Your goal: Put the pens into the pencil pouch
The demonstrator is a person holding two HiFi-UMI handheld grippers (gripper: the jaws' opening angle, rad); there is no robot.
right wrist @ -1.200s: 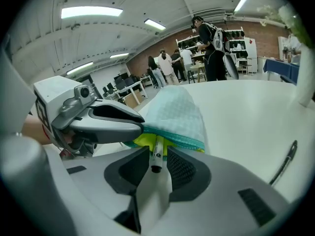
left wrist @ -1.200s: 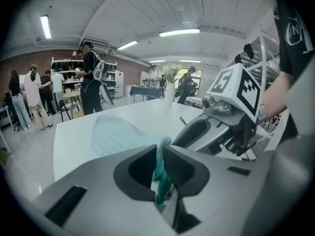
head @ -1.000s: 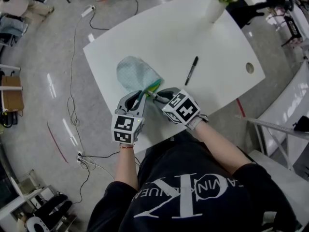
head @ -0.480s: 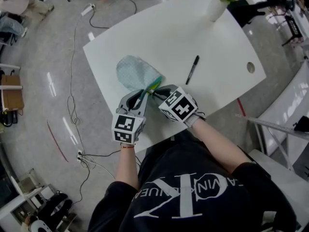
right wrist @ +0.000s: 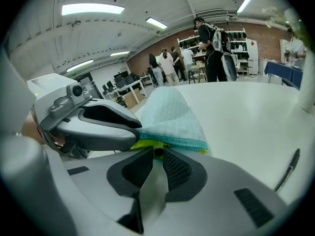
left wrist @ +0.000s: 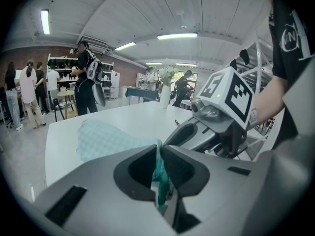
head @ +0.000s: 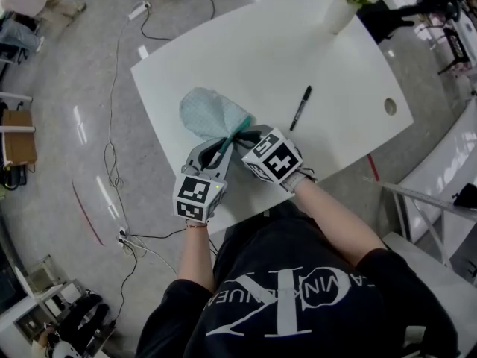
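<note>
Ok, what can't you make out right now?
- Inside the pouch: head view, its fabric hides the contents.
- Pouch mouth: head view, covered by the left hand-held gripper, shut on the pouch edge, and the right hand-held gripper.
- Right gripper view: that hand-held gripper's jaws have just been closing on a yellow-green tip; pen or lining, too small to tell.

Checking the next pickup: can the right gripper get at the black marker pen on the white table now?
Probably, once freed: the black marker pen lies alone, nothing between. The right gripper, jaws just closing, pinches a small yellow-green part at the light-teal fabric pouch's mouth.
</note>
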